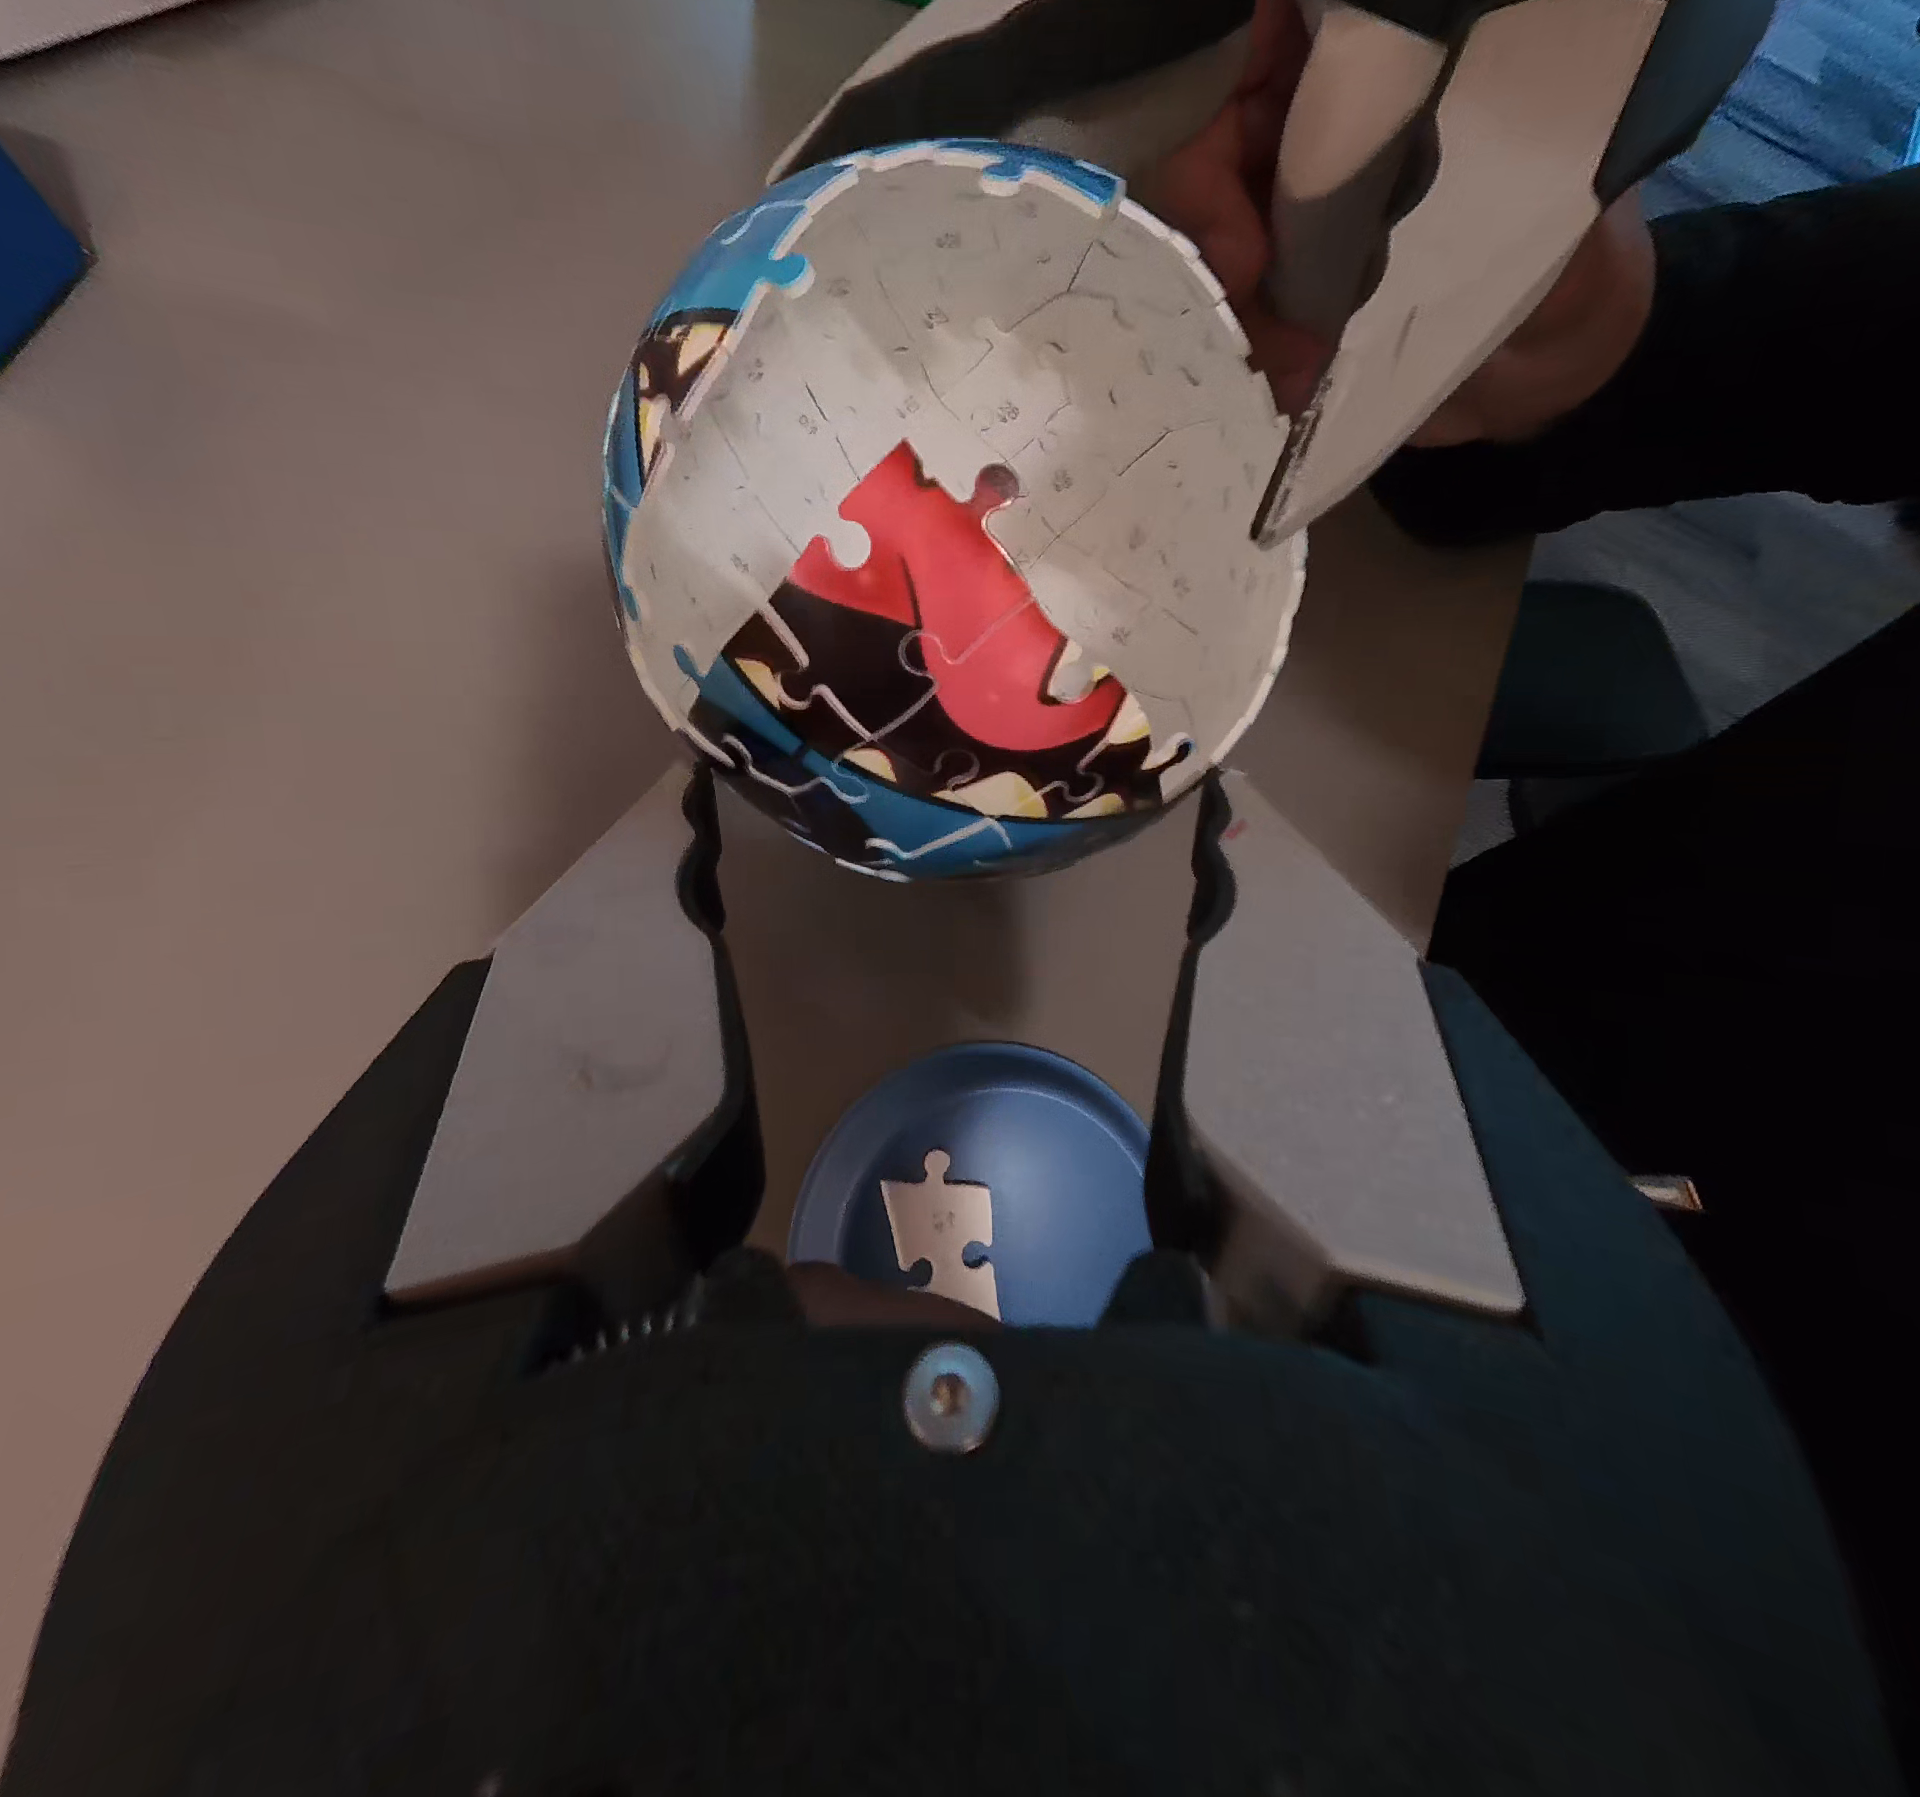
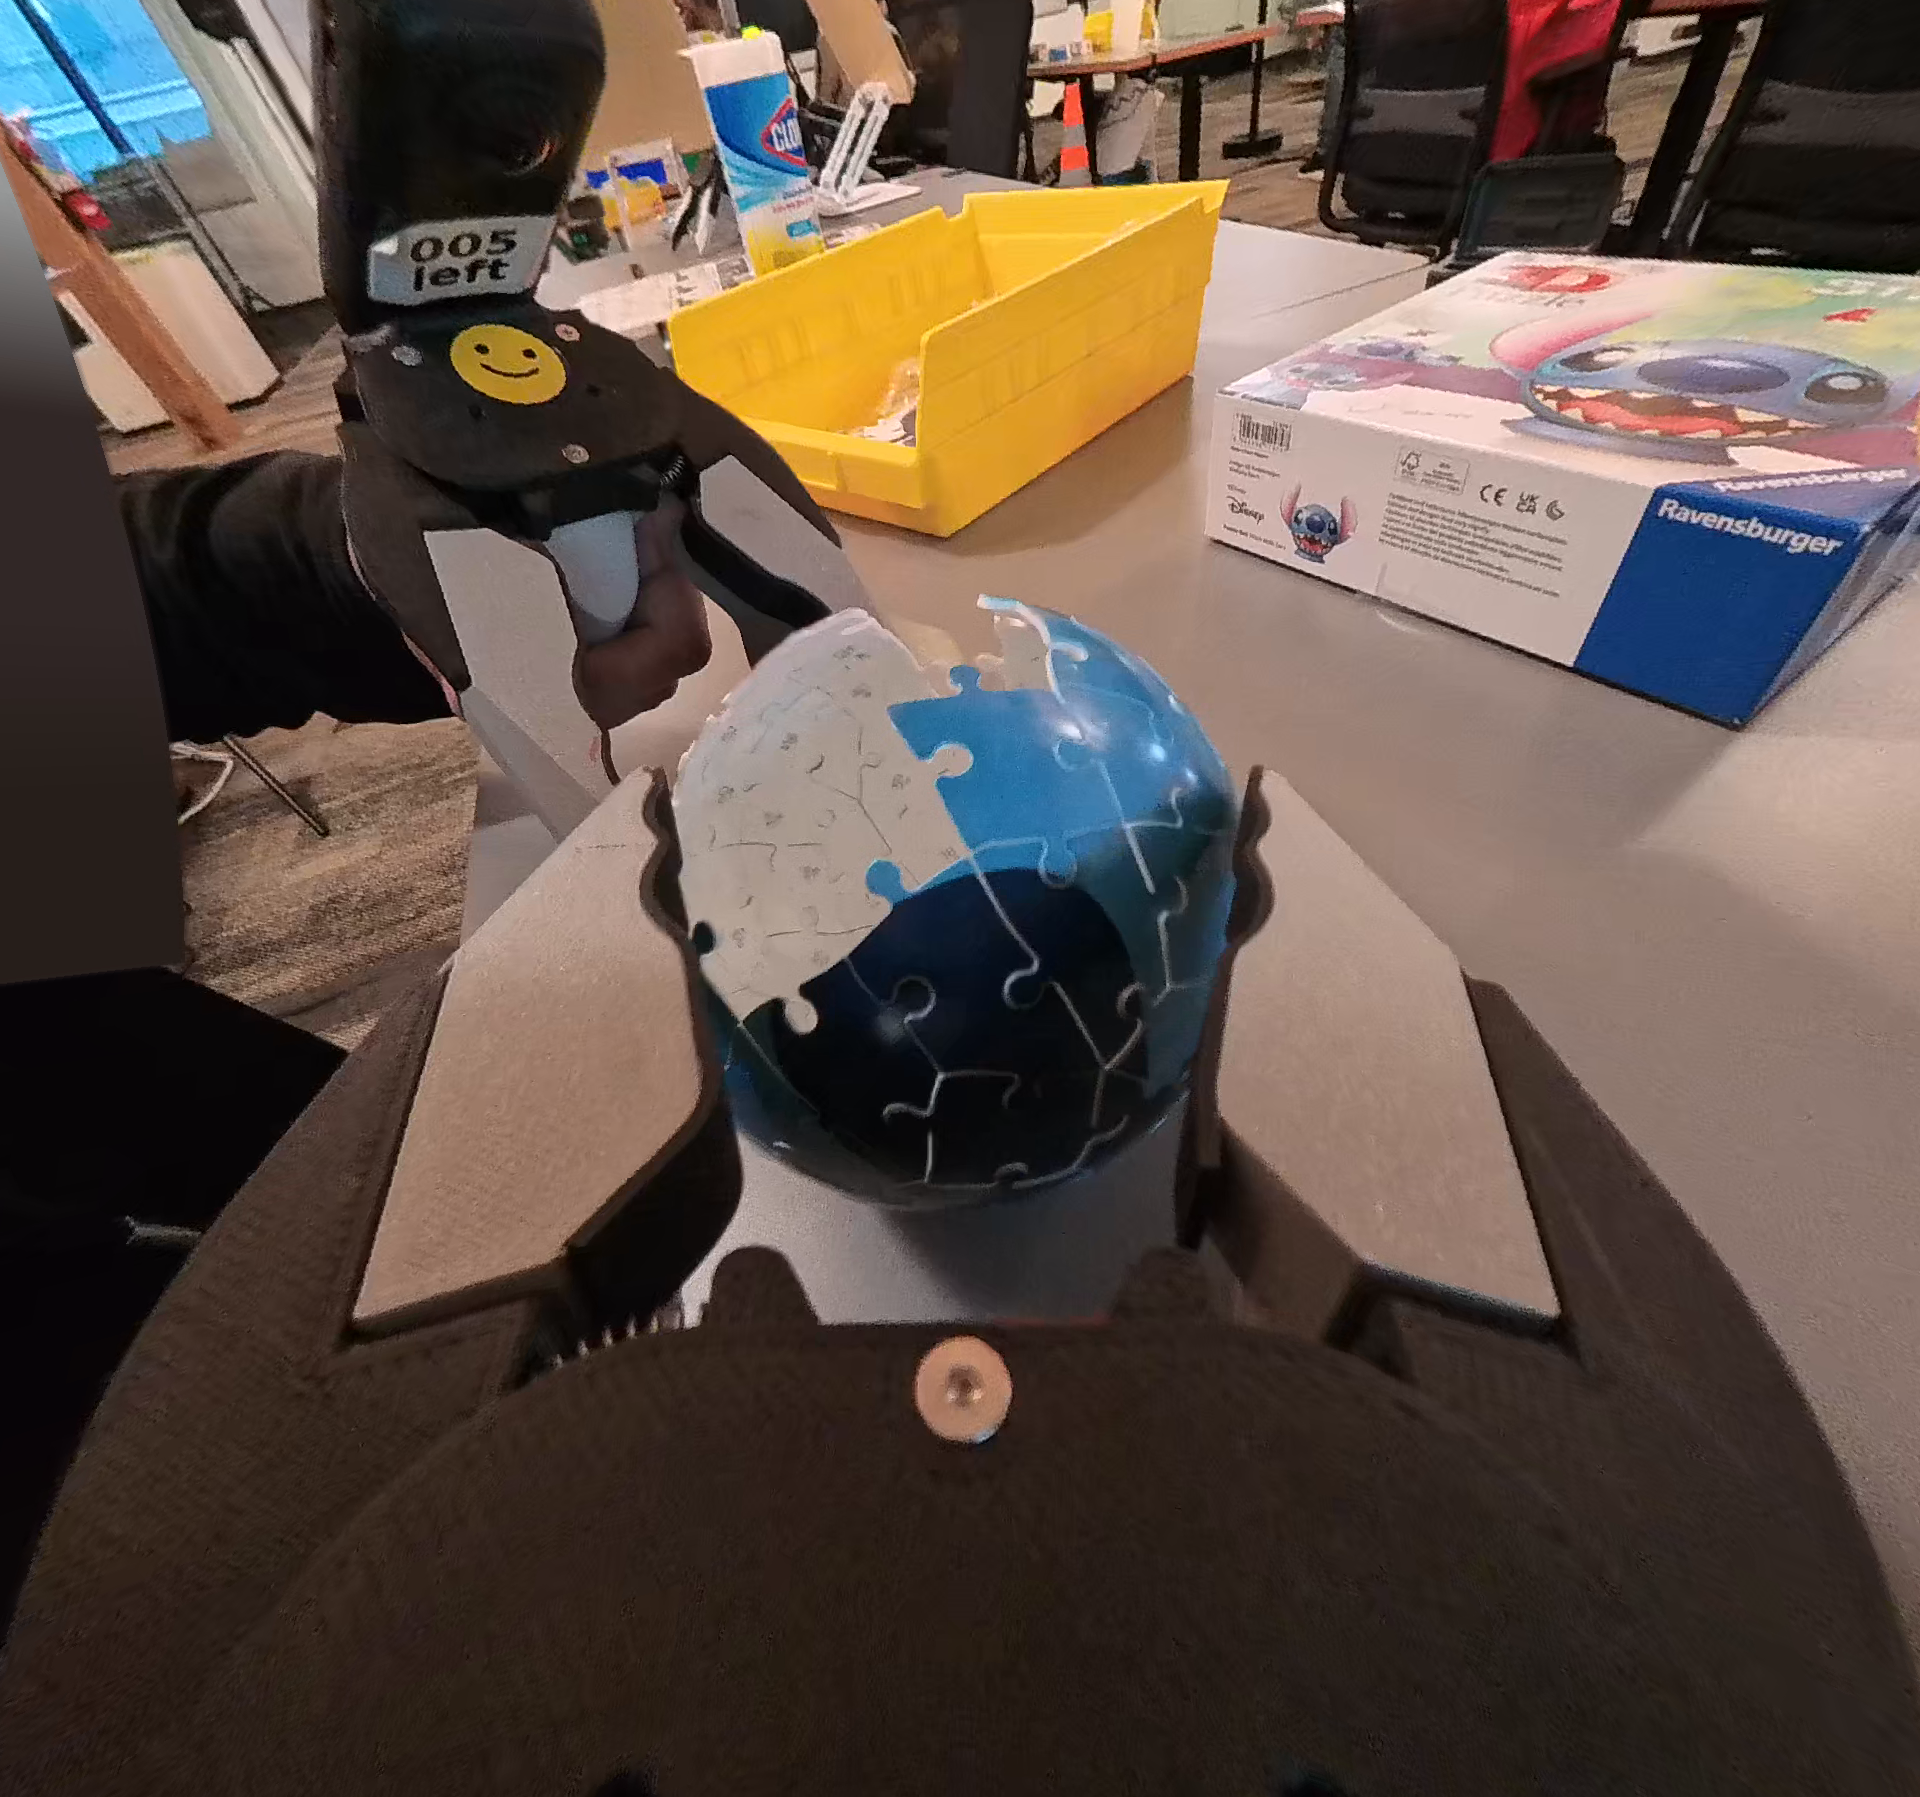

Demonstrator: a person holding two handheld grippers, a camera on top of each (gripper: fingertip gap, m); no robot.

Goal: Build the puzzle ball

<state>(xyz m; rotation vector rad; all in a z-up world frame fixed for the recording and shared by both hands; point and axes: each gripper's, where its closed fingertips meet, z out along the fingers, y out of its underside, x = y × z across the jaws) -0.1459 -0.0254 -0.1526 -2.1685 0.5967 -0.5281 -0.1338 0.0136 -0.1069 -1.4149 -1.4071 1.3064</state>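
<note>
Unfinished puzzle ball [image 2: 966, 926] on grey table [image 2: 1558, 864], open gap tilted up toward left gripper [image 1: 951, 791], right gripper [image 2: 951, 874] pinching ball across its sides, left gripper spread, 2 tips beside ball's lower edge, loose piece [image 1: 940, 1228] in blue dish [image 1: 1049, 1113]

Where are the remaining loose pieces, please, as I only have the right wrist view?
Observer: In the left wrist view a blue dish sits on the table close under the left claw. It holds one loose piece, white side up.
Operator: Thank you. How does the ball look from that side?
Observer: The puzzle ball is open towards that camera, which looks onto the white backs of its pieces.
Operator: Is any printed face visible there?
Observer: Yes, a red and black printed patch shows low on the ball, with jagged white edges around it.
</note>
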